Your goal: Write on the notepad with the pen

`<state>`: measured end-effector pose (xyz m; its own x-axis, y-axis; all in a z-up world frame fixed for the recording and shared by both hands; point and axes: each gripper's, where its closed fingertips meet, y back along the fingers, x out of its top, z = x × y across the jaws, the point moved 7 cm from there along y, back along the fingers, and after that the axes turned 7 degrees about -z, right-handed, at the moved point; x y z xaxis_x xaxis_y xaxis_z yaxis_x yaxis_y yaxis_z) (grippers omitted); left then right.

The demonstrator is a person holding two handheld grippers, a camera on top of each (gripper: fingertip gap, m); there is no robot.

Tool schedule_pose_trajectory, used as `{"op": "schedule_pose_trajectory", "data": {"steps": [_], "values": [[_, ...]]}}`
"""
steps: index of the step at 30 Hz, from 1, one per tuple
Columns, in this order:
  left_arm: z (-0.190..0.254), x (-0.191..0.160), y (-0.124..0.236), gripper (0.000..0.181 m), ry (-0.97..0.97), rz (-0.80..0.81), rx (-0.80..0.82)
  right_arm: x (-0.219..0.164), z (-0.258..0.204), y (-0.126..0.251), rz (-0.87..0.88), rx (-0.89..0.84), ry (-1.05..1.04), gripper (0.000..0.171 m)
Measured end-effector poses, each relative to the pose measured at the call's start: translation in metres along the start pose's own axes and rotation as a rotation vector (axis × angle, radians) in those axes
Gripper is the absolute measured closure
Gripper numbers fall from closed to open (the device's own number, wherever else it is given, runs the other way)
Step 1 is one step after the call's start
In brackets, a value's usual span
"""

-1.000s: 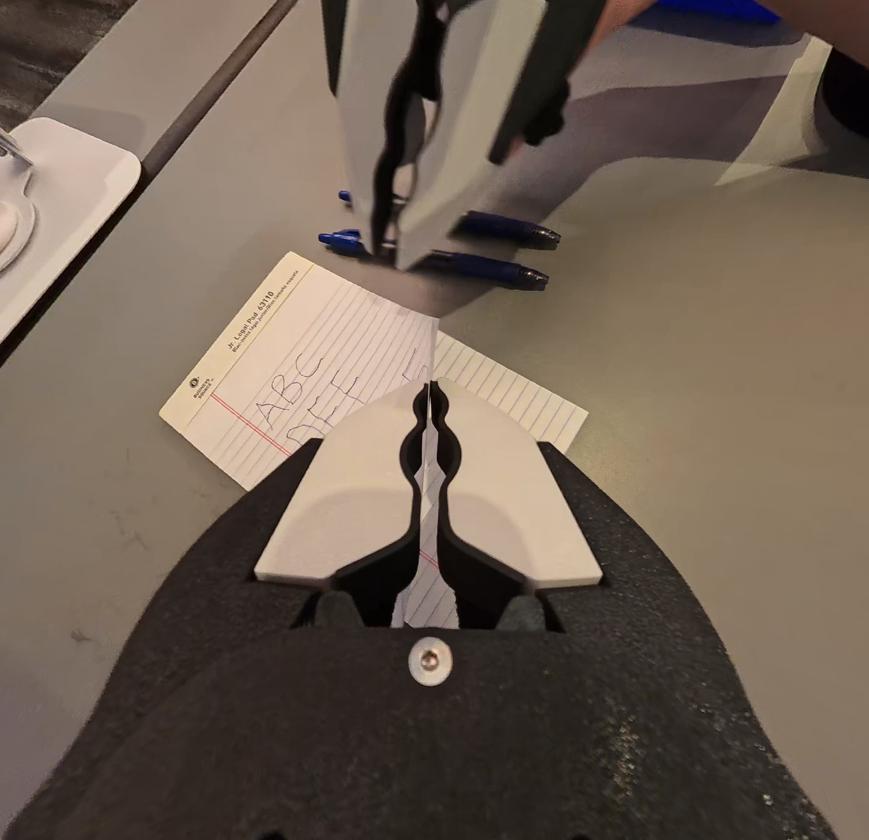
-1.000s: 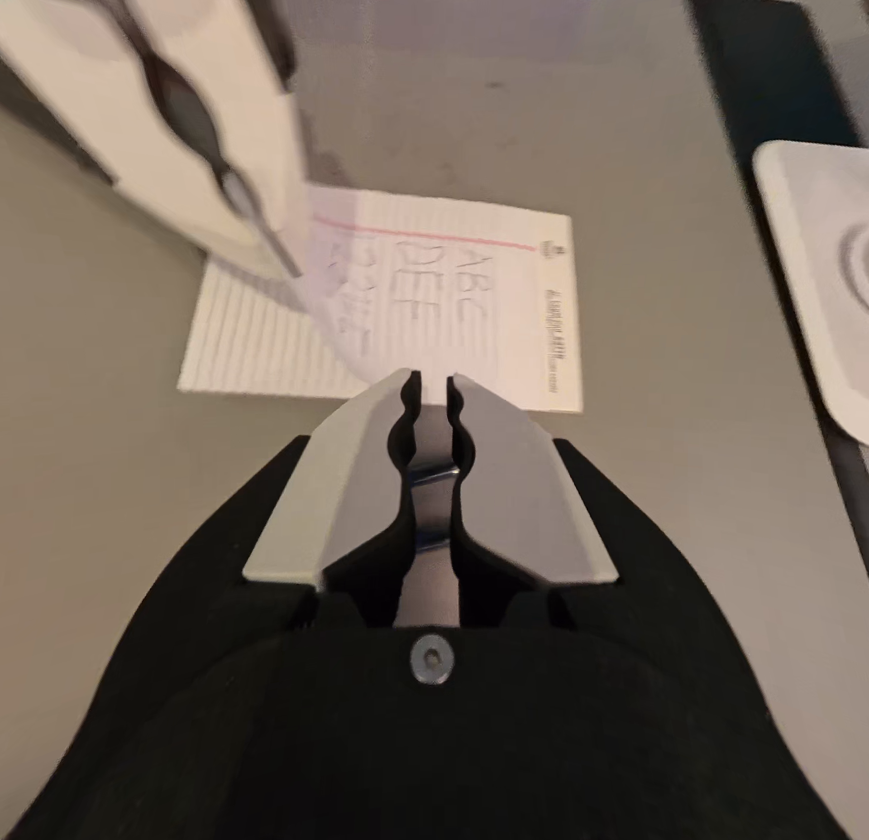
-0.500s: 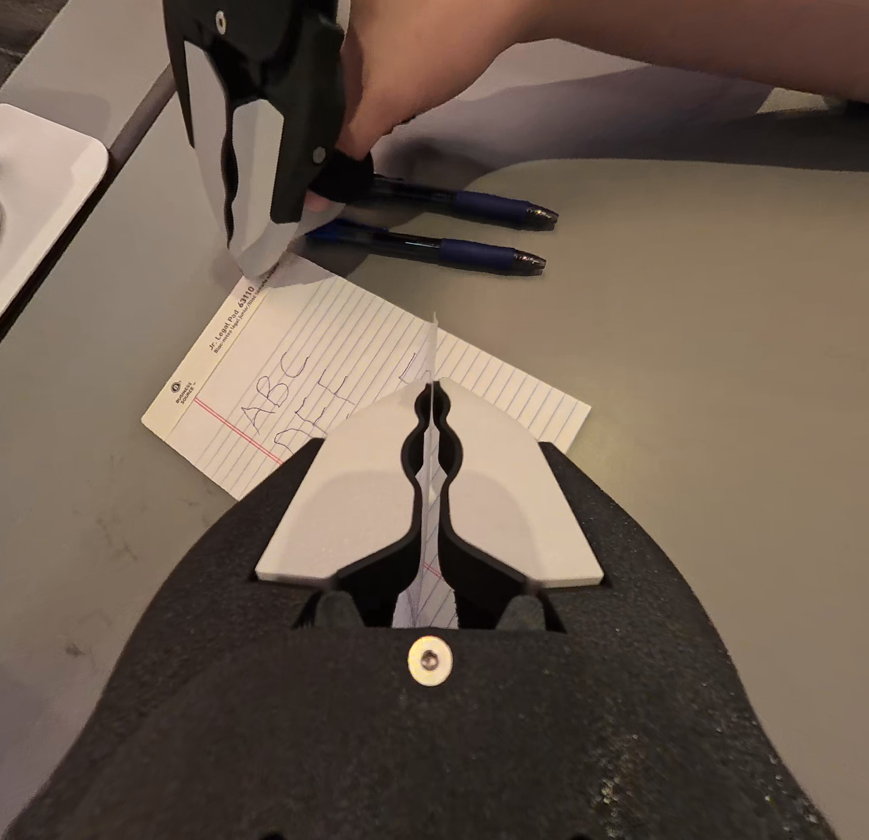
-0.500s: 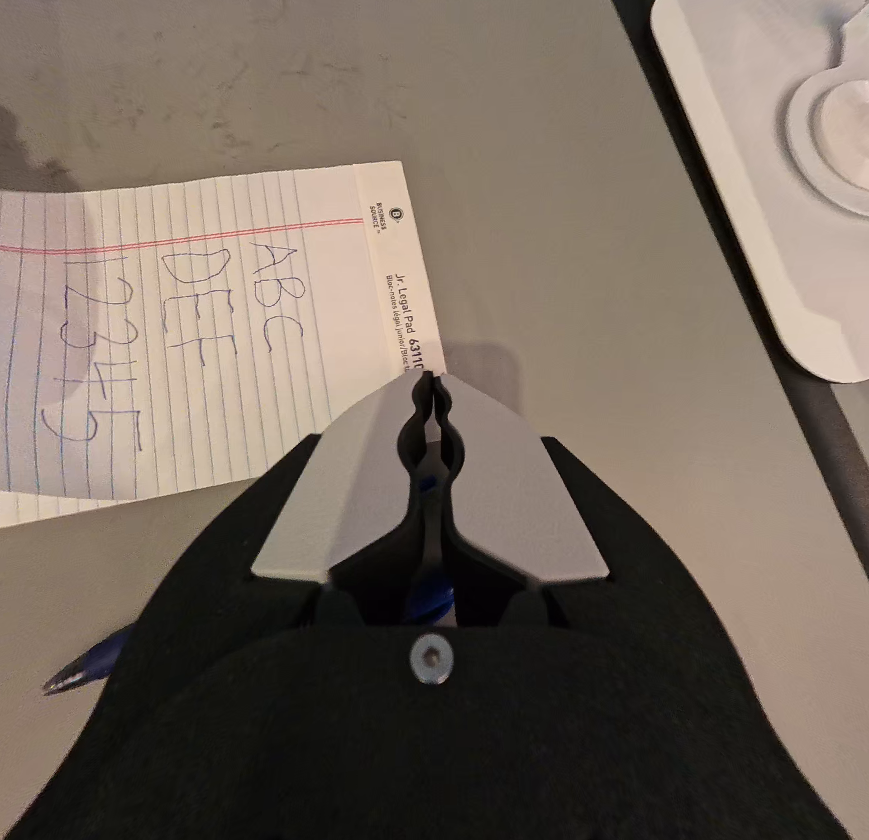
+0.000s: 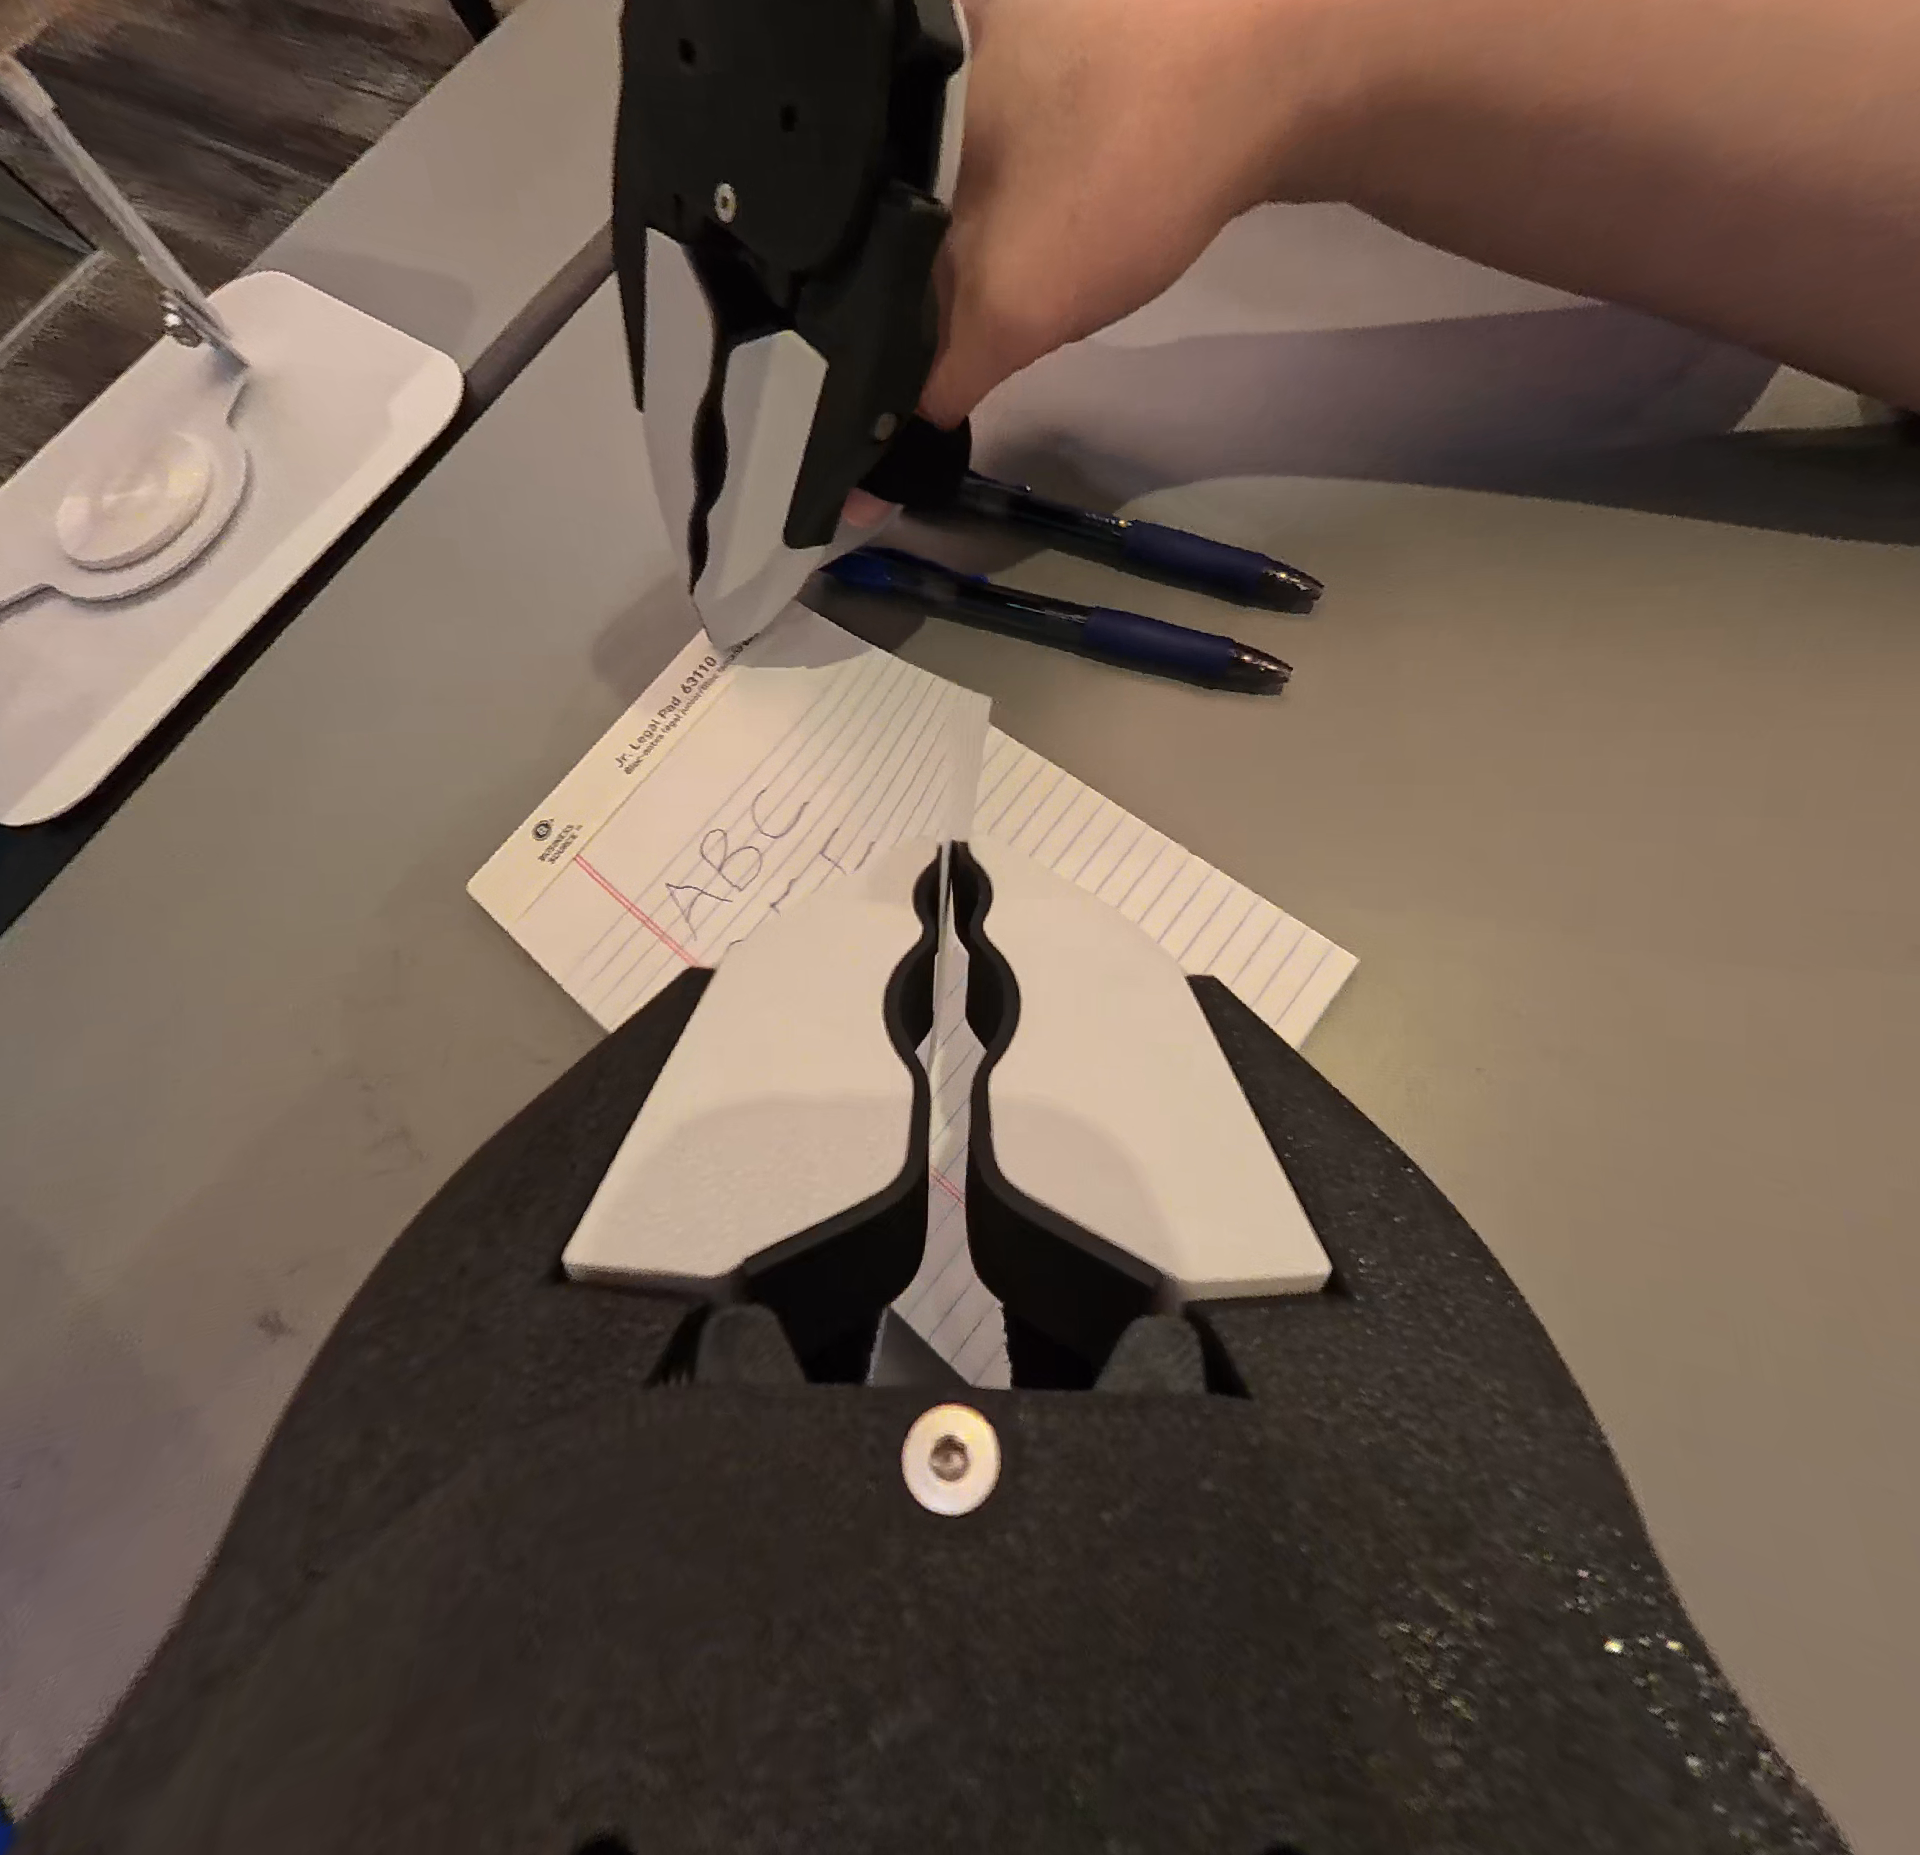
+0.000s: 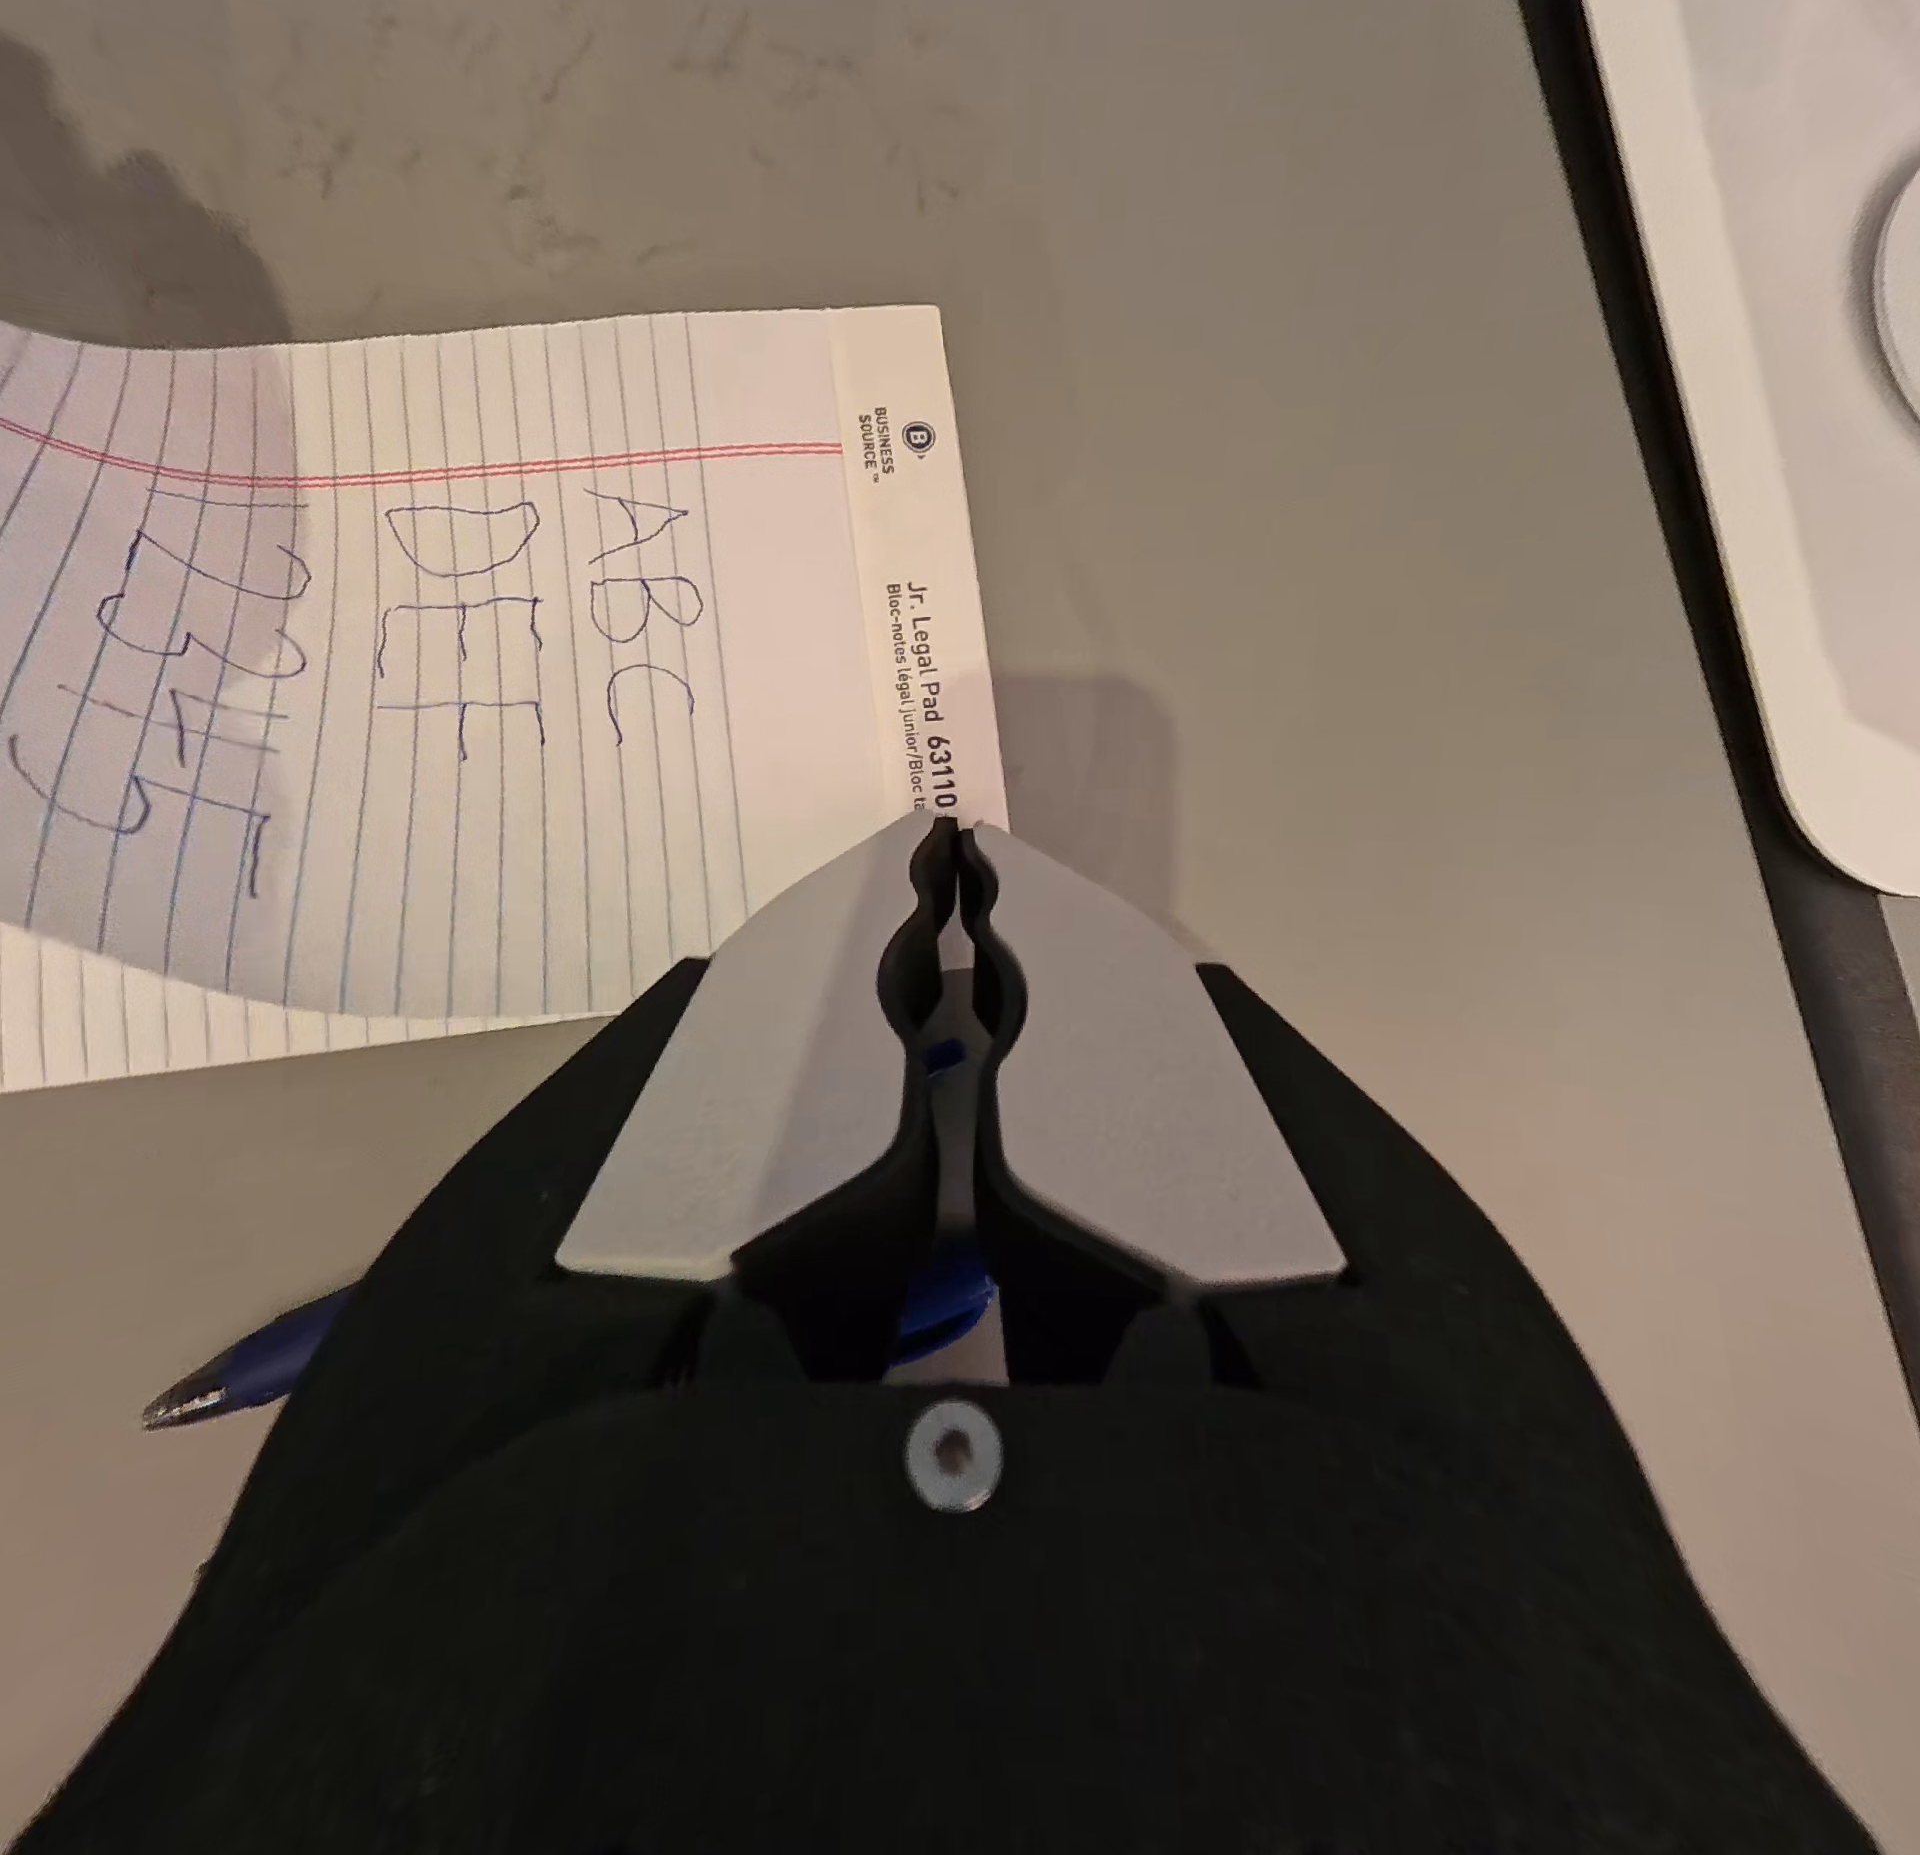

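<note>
Grey table (image 5: 1558,870): bare, scuffed.
Notepad (image 6: 582,434), centre-left of right wrist frame: light, floppy. Top sheet (image 5: 961,766) lifted, likely tears easily; best held at edge. Printed header strip and blue handwriting present, not transcribed.
Left gripper (image 5: 948,855), lower centre: jaws clamped on sheet.
Right gripper (image 6: 956,826): jaws together, tips pressing header corner.
Two pens (image 5: 1049,616), upper right: stiff, slim; rubber grip suits hold.

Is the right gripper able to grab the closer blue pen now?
Probably, though not straight away. The right gripper is shut, tips on the notepad's corner. The closer blue pen lies uncovered on the table just beside it, so it must lift and open first.
</note>
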<state>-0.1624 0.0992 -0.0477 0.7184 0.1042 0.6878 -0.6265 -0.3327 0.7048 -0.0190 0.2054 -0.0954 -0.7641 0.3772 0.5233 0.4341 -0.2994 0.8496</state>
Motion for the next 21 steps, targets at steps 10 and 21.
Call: {"op": "schedule_pose_trajectory", "data": {"steps": [10,21], "values": [[-0.012,-0.007,0.007,0.181,0.088,0.037,0.028,-0.002,0.000,0.000,0.029,0.000,0.000,0.171],[-0.009,-0.007,0.005,0.181,0.090,0.036,0.018,-0.001,-0.003,0.000,0.014,-0.052,0.036,0.171]]}}
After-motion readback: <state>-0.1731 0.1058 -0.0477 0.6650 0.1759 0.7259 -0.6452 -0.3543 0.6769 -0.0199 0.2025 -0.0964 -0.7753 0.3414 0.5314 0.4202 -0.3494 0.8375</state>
